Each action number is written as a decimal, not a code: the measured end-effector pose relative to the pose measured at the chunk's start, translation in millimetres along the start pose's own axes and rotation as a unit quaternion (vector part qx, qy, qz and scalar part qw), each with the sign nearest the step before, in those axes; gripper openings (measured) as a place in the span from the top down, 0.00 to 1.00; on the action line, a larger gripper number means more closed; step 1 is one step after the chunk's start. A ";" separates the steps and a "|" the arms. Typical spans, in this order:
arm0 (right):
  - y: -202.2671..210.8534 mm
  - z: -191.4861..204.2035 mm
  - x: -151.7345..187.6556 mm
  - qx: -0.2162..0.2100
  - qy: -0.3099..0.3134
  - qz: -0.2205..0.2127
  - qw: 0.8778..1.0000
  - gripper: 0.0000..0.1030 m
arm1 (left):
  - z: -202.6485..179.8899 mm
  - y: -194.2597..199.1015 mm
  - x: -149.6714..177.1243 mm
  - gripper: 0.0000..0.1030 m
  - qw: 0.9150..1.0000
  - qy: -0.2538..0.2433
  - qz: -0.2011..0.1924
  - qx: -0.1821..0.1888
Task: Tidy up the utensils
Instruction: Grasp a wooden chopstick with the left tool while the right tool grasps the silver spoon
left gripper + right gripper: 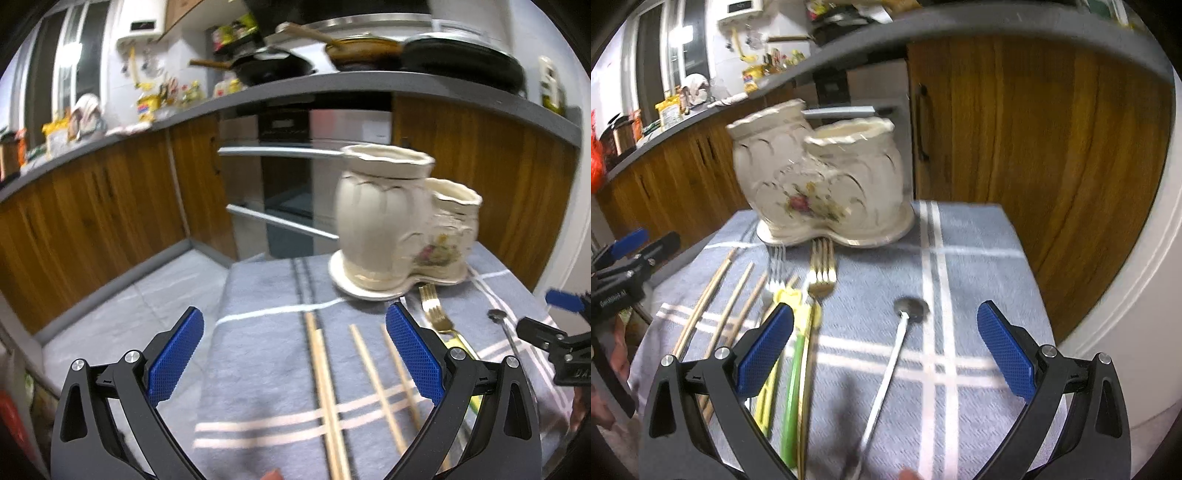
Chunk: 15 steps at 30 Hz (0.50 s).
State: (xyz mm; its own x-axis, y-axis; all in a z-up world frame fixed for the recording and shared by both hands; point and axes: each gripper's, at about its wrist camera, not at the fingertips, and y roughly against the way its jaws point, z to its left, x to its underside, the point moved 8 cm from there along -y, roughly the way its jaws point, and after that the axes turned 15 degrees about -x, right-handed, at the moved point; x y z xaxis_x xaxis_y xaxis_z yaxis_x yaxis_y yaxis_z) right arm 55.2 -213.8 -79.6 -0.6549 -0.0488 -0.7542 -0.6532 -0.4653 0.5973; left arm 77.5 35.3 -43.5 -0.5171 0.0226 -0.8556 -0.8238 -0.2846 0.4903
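Your left tool point(294, 354) is spread wide, empty, over the chopsticks point(325, 387). Your right tool point(885, 350) is wide too, empty, over the spoon point(886, 373). All utensils lie flat on the table point(979, 258) in front of the holder point(820, 177): chopsticks front-left of it, silver fork point(775, 266) and gold fork point(822, 273) just before its base, green-handled piece point(792, 387) beside them. Risks, as I judge: thin spoon handle may slip on the cloth; chopsticks are close together, so you may pinch two; the holder could tip if knocked. Frames are blurred; writing on each tool body is unreadable.
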 end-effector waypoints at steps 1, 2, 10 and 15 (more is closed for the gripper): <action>-0.3 -3.0 1.3 -0.007 -0.006 0.005 1.000 0.05 | 3.5 -2.0 2.3 0.05 1.000 0.004 0.008 0.001; -0.8 -5.8 3.4 -0.014 -0.011 0.012 1.000 0.05 | 6.4 -2.5 3.2 0.05 1.000 0.004 0.012 0.000; 10.8 -11.5 11.2 0.007 0.035 0.033 0.999 0.05 | 8.9 -4.1 25.3 0.05 0.997 -0.045 0.060 -0.028; 15.1 -10.4 19.1 -0.002 0.051 0.045 0.998 0.06 | 8.2 -8.0 43.5 0.07 0.993 -0.080 0.085 -0.034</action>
State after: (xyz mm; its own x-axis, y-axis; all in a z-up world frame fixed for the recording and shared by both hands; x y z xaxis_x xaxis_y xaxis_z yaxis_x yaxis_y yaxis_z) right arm 36.7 -230.9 -87.8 -0.6689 -0.1808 -0.7210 -0.5913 -0.4583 0.6635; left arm 59.7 46.4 -83.3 -0.6821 0.1194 -0.7215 -0.7068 -0.3605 0.6086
